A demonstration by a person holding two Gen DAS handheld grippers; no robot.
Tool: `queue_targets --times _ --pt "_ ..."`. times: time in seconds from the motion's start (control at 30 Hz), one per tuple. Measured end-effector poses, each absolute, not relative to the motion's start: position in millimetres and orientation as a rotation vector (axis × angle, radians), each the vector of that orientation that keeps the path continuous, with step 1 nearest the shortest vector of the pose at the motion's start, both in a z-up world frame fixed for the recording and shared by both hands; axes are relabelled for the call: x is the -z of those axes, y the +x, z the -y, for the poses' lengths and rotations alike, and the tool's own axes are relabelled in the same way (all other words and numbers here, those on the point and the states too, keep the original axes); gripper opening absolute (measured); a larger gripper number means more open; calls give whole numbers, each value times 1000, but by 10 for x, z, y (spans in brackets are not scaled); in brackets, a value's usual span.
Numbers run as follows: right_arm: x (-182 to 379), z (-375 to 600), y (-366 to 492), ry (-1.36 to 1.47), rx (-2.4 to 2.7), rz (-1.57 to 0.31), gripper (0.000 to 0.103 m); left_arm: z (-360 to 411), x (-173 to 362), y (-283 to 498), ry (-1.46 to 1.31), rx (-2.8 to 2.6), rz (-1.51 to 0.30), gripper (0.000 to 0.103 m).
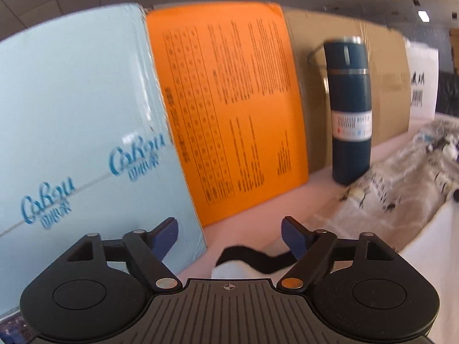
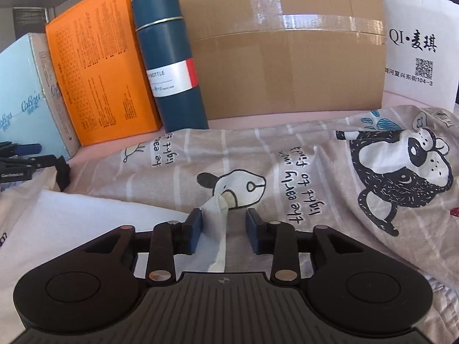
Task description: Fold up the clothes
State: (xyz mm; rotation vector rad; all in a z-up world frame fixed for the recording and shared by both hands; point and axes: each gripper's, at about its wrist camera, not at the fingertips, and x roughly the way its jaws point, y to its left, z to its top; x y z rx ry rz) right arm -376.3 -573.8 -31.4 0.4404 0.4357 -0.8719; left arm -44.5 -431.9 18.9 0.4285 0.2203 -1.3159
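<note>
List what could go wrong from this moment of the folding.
1. The right gripper has its jaws open around a raised point of the white garment; that fabric may slip out before they shut.
2. The tall blue bottle stands at the edge of the printed grey cloth; tugging the cloth could tip it.
3. The left gripper, jaws open over the black-trimmed edge, may miss it.

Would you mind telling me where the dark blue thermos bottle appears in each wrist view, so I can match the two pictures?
Left wrist view: the thermos bottle stands upright at right of centre, on the pink surface, in front of the cardboard box.
Right wrist view: the thermos bottle stands upper left of centre, between the orange box and the cardboard box.
Shared landmark: the orange box, left of the bottle in both views.
</note>
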Motion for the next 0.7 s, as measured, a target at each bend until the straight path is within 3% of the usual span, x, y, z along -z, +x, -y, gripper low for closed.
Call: queue_targets --times 0.23,0.37,0.5,0.7 --pt "136 5526 -4125 448 913 -326 53 3251 -511 -265 429 1325 -231 89" --pt "-50 5231 -4350 403 877 -225 70 2623 -302 -189 477 1311 -350 90" --pt "-131 4884 -4406 352 826 -210 75 2242 67 -51 466 1273 -540 89" --pt "-165 4448 -4441 351 783 -213 75 2386 322 205 278 1329 -717 83"
